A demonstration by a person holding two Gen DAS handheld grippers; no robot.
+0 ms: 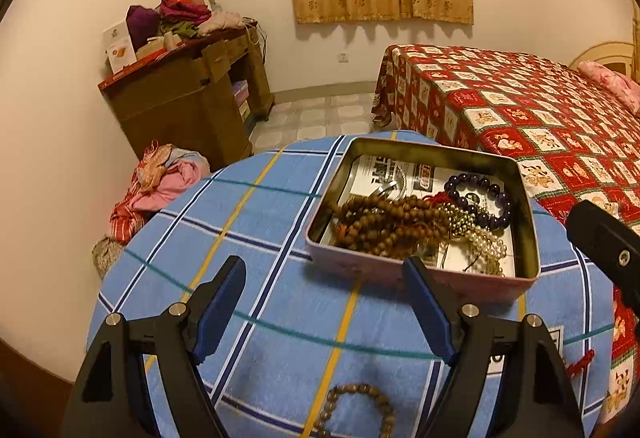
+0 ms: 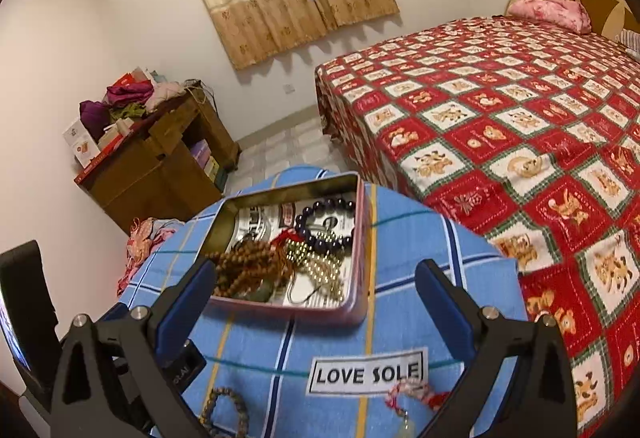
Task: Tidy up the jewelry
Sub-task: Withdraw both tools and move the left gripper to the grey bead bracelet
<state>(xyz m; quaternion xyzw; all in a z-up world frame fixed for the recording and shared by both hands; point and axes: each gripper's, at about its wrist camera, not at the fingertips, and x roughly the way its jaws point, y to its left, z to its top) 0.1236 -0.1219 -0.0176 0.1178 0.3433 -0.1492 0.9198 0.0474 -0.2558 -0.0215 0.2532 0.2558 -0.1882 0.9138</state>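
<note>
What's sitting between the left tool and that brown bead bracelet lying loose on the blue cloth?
Nothing visible. The brown bead bracelet lies on bare blue cloth just below the open left tool, with no object between them. The tin sits farther ahead, beyond the tool.

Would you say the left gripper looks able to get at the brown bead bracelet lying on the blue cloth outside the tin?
Probably yes. The left gripper is open and empty, and the bracelet lies loose on the cloth just beneath it, with nothing over it. The tin sits farther ahead, out of the way.
</note>
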